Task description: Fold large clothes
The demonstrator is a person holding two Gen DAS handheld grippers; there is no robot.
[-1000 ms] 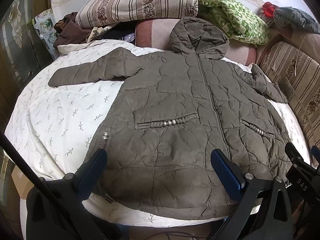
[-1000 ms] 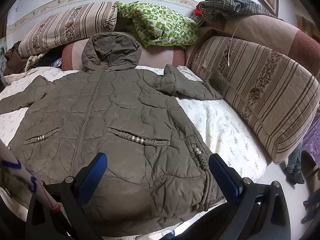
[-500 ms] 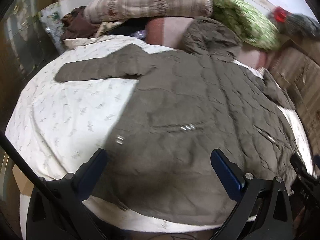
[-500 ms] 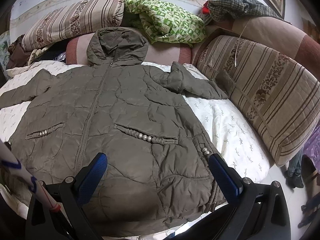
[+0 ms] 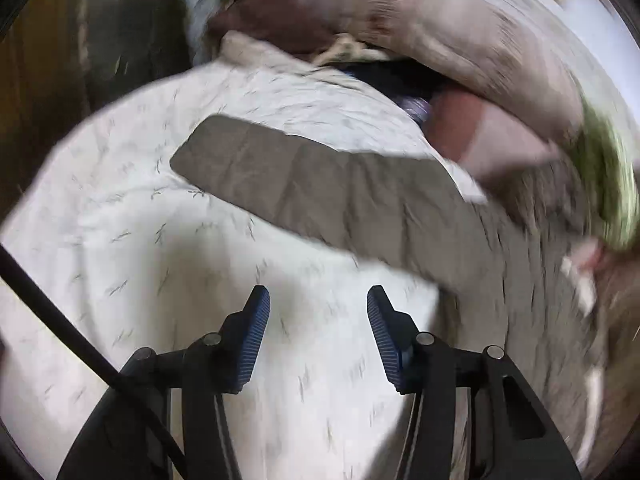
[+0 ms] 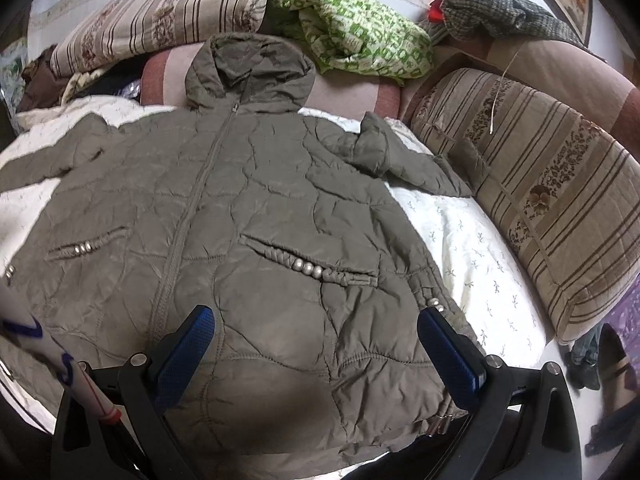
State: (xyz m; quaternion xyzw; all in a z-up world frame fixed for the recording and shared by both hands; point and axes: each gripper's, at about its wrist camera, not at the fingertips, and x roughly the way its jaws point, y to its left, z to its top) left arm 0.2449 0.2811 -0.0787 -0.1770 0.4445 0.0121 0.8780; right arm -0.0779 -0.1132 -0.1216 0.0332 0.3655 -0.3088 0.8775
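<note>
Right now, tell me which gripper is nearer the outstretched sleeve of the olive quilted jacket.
Left. The left gripper hangs open over the white sheet just short of that sleeve. The right gripper sits open over the jacket's hem.

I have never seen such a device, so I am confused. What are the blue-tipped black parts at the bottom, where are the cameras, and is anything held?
A person holds one hand-held claw in each hand; each carries a camera looking along its two fingers. The left claw has just been closing, with nothing between its fingers, above the white sheet near the coat's sleeve. The right claw is open over the olive hooded coat, spread flat. Nothing is held.
</note>
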